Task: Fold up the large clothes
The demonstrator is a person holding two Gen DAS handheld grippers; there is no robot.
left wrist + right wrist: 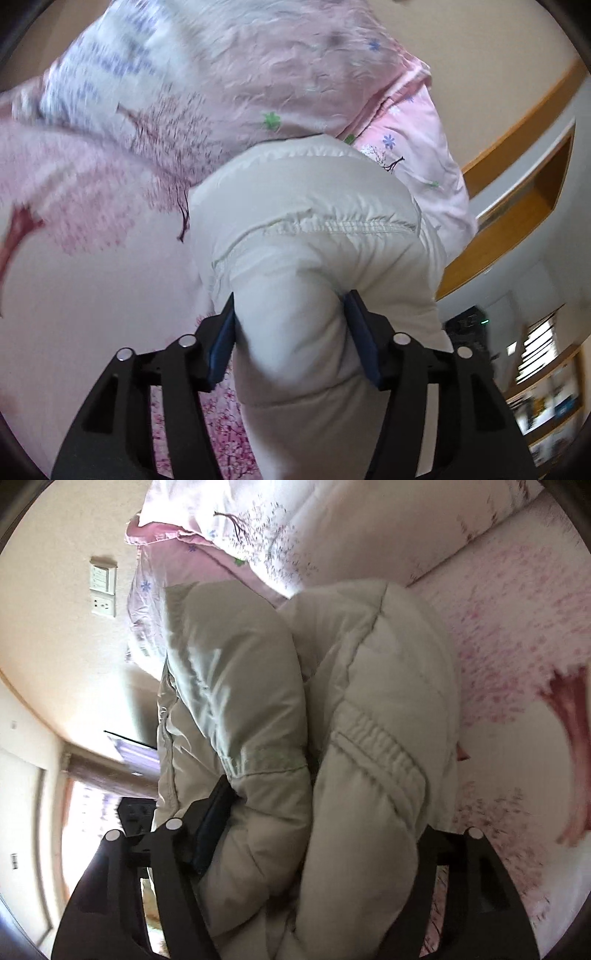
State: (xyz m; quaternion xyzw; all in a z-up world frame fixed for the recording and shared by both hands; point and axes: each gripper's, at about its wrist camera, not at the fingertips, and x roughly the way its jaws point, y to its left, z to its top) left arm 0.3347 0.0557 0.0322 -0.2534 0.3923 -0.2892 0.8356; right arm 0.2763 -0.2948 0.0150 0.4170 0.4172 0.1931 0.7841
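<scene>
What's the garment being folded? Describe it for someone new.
Start at the bed's pink blossom-print sheet. In front of the pink flowered quilt lies a puffy cream padded jacket. It is the only plain, unprinted fabric there, with gathered elastic stitching.

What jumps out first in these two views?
A puffy cream jacket fills the middle of both views, bunched between each black claw: the left claw squeezes one fold, and the right claw is stuffed with padding. Behind it lies pink blossom-print bedding, with a quilt heaped further back.
</scene>
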